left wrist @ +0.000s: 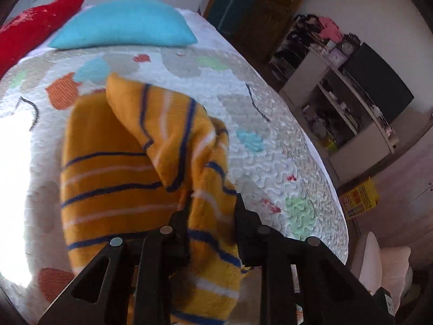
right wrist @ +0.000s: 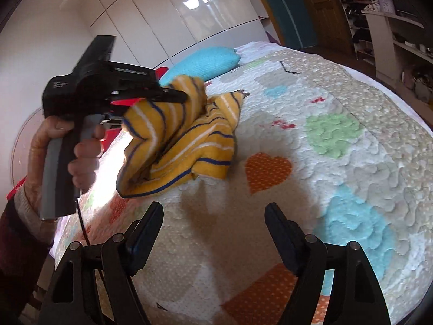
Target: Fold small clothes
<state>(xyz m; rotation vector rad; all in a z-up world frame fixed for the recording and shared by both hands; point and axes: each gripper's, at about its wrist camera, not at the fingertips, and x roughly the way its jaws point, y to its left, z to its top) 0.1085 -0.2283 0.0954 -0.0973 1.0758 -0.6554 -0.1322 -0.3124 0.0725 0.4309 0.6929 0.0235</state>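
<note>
A small yellow garment with navy and white stripes [left wrist: 135, 162] hangs from my left gripper [left wrist: 211, 208], whose jaws are shut on a bunched fold of it. In the right wrist view the garment [right wrist: 189, 140] is lifted off the bed at its upper end, its lower end resting on the quilt. The left gripper [right wrist: 178, 97] shows there from the side, held by a hand. My right gripper [right wrist: 213, 216] is open and empty, in front of the garment and apart from it, over the quilt.
The bed has a white quilt [right wrist: 338, 135] with coloured patches. A turquoise pillow [left wrist: 124, 24] and a red cushion [left wrist: 32, 24] lie at the head. Shelves and a dark screen [left wrist: 379, 81] stand past the bed's right edge. White wardrobe doors [right wrist: 176, 13] stand behind.
</note>
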